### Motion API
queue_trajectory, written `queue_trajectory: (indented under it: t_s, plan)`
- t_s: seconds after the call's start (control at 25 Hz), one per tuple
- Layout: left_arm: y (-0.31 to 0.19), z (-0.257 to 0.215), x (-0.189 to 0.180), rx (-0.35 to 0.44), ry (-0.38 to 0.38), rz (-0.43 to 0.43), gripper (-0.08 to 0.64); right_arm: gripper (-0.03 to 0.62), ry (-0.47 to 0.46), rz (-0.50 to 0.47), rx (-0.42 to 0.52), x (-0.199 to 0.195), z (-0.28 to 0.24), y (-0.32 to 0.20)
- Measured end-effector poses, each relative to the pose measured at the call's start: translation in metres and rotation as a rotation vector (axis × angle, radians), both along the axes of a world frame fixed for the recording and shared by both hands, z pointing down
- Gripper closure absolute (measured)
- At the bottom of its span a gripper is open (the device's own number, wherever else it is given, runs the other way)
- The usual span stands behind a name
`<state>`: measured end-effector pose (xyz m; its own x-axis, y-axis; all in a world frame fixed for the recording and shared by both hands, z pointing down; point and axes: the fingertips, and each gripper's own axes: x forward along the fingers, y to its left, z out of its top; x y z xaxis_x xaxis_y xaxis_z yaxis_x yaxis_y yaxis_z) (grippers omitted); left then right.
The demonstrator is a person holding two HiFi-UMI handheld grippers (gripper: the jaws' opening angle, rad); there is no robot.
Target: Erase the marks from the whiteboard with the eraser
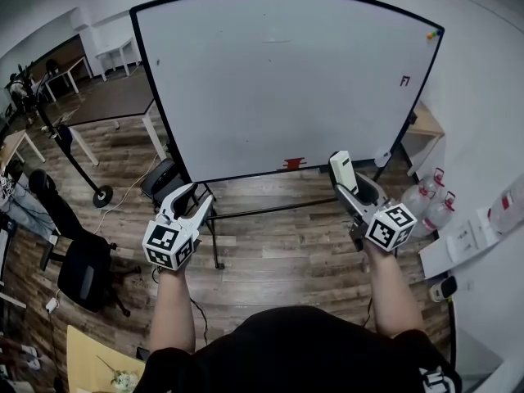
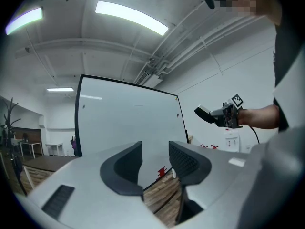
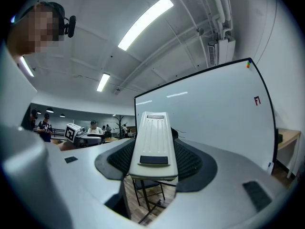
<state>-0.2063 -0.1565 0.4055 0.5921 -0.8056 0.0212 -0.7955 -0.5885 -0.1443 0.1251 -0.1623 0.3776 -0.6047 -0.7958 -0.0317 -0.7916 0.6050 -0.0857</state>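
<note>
right gripper (image 3: 152,168) clamps a white eraser (image 3: 153,144) before the whiteboard (image 1: 278,80); left gripper (image 2: 156,168) jaws apart, holding nothing.

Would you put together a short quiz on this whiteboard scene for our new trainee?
1. True or false: the left gripper holds the eraser.
2. The small red mark on the whiteboard lies near its: A) right edge, B) centre, C) left edge.
3. Is the eraser touching the whiteboard?
Key: 1 false: the right gripper holds it, and the left jaws stand apart, empty; 2 A; 3 no.
</note>
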Motion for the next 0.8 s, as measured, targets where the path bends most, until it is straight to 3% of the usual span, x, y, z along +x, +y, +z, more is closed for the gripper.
queue_trajectory:
  t_s: [0.8]
  plan:
    - [-0.006,-0.003,-0.018,0.009,-0.017,-0.007,0.379,0.342,0.013,-0.017,0.003,-0.024,-0.002,-0.021]
